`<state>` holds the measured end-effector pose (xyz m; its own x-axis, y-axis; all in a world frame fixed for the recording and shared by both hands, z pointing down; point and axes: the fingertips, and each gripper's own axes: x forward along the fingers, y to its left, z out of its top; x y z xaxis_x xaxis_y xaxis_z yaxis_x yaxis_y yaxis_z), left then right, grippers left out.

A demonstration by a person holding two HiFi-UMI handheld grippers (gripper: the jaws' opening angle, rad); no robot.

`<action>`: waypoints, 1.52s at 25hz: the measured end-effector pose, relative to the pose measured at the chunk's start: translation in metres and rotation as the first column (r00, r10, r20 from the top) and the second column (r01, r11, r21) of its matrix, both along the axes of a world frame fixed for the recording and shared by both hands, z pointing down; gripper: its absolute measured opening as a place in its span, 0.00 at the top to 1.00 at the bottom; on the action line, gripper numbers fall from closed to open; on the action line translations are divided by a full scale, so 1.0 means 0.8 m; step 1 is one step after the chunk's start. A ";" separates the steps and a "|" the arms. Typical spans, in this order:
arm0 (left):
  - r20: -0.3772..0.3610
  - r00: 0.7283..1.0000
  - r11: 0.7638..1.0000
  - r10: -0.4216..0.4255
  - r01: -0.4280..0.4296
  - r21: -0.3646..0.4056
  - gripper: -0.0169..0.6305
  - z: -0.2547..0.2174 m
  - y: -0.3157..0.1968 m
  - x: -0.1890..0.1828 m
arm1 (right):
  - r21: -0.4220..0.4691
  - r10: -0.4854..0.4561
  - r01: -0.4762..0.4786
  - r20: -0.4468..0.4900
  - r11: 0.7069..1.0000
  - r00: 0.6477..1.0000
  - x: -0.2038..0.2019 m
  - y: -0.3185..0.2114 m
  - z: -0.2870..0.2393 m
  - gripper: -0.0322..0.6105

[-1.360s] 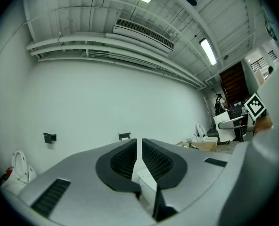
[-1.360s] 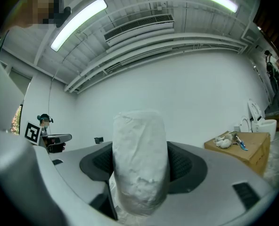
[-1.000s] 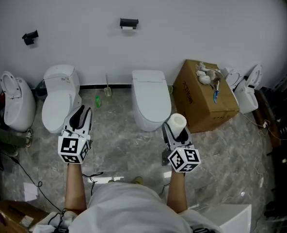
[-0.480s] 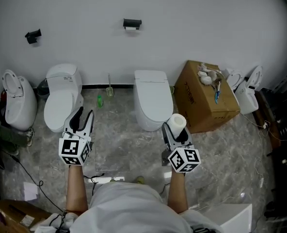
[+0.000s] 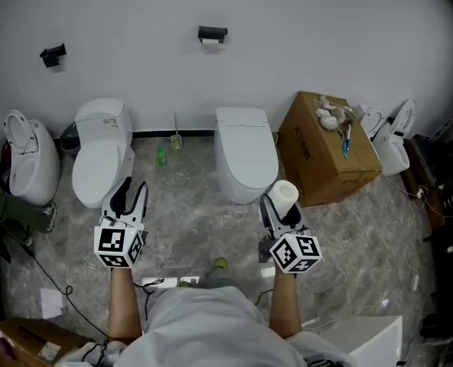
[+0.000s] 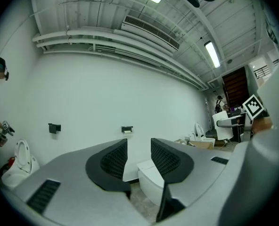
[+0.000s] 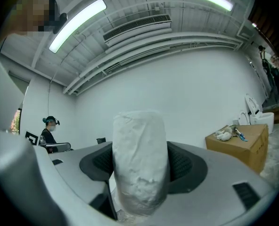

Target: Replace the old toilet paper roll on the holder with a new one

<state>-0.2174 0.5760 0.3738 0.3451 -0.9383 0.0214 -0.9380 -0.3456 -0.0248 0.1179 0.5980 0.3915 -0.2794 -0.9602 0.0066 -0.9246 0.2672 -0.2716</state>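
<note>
A black holder (image 5: 212,34) hangs on the white wall above the middle toilet, with a small remnant of the old roll under it. It also shows small and far in the left gripper view, where the holder (image 6: 127,129) lies beyond the jaws. My left gripper (image 5: 129,193) points level toward the wall; the left gripper (image 6: 139,149) is open with a narrow gap and nothing in it. My right gripper (image 5: 281,206) is shut on a full white toilet paper roll (image 5: 284,193). That roll (image 7: 139,159) stands upright between the pads of the right gripper (image 7: 139,173).
Three toilets stand along the wall: the middle toilet (image 5: 246,159), one to the left (image 5: 100,159), one at far left (image 5: 27,163). A cardboard box (image 5: 326,147) sits right of the middle toilet. A second black wall bracket (image 5: 52,54), a green bottle (image 5: 161,157) and floor cables (image 5: 161,283) are around.
Both grippers sit a little lower in the head view than a second ago, and the wall and toilets have shifted slightly right. The right gripper still holds the roll.
</note>
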 end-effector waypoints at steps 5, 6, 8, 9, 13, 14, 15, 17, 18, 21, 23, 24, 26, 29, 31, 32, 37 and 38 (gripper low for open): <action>-0.003 1.000 1.000 0.006 -0.006 -0.013 0.74 0.008 -0.016 -0.006 | -0.013 -0.008 0.008 -0.022 1.000 1.000 -0.008 -0.014 0.005 0.47; 0.000 1.000 1.000 0.013 -0.013 -0.015 0.74 0.009 -0.021 -0.003 | -0.013 -0.007 0.006 -0.022 1.000 1.000 -0.007 -0.018 0.005 0.47; 0.003 1.000 1.000 0.025 -0.025 -0.016 0.74 0.011 -0.033 0.003 | -0.014 -0.005 0.004 -0.023 1.000 1.000 -0.005 -0.028 0.008 0.47; 0.005 1.000 0.999 0.029 -0.029 -0.015 0.74 0.012 -0.040 0.006 | -0.014 -0.004 0.003 -0.022 1.000 1.000 -0.003 -0.035 0.010 0.47; 0.012 0.999 0.999 0.041 -0.040 -0.015 0.74 0.018 -0.078 0.016 | -0.015 -0.005 0.005 -0.011 1.000 1.000 0.003 -0.068 0.019 0.47; 0.014 0.999 0.999 0.042 -0.042 -0.014 0.74 0.019 -0.090 0.018 | -0.016 -0.006 0.006 -0.009 1.000 1.000 0.005 -0.080 0.021 0.47; 0.017 0.999 0.999 0.043 -0.043 -0.012 0.74 0.019 -0.104 0.021 | -0.015 -0.006 0.006 -0.007 1.000 1.000 0.007 -0.094 0.023 0.47; 0.021 0.999 0.999 0.040 -0.040 -0.009 0.74 0.017 -0.132 0.027 | -0.016 -0.005 0.005 0.000 1.000 1.000 0.013 -0.123 0.024 0.47; 0.022 0.999 0.999 0.037 -0.037 -0.010 0.74 0.017 -0.146 0.029 | -0.018 -0.005 0.005 0.002 1.000 1.000 0.016 -0.137 0.025 0.47; 0.023 0.999 0.999 0.030 -0.030 -0.019 0.74 0.018 -0.192 0.037 | -0.029 -0.006 0.006 0.001 1.000 1.000 0.027 -0.182 0.027 0.47; 0.023 0.999 0.999 0.030 -0.030 -0.025 0.74 0.022 -0.224 0.046 | -0.037 -0.004 0.004 0.000 0.999 1.000 0.038 -0.214 0.032 0.46; 0.025 0.999 0.999 0.031 -0.030 -0.029 0.74 0.026 -0.240 0.051 | -0.040 -0.003 0.003 0.000 0.999 1.000 0.044 -0.231 0.035 0.47; 0.029 0.999 0.999 0.033 -0.032 -0.037 0.74 0.034 -0.274 0.063 | -0.044 -0.002 0.002 0.004 0.999 1.000 0.056 -0.264 0.042 0.47; 0.033 0.999 0.998 0.038 -0.037 -0.054 0.74 0.043 -0.327 0.084 | -0.056 0.002 -0.001 0.009 0.998 1.000 0.076 -0.317 0.051 0.47; 0.035 0.999 0.997 0.035 -0.033 -0.063 0.74 0.043 -0.363 0.098 | -0.067 -0.005 0.005 0.010 0.998 1.000 0.088 -0.354 0.052 0.47; 0.035 0.999 0.997 0.033 -0.030 -0.064 0.74 0.041 -0.382 0.106 | -0.070 -0.011 0.011 0.010 0.997 1.000 0.094 -0.374 0.051 0.47; 0.045 0.999 0.998 0.017 -0.015 -0.059 0.74 0.033 -0.468 0.145 | -0.069 -0.042 0.043 0.010 0.997 0.999 0.125 -0.468 0.046 0.47; 0.047 0.999 0.998 0.012 -0.009 -0.058 0.74 0.031 -0.482 0.151 | -0.068 -0.051 0.051 0.010 0.996 0.999 0.129 -0.484 0.045 0.47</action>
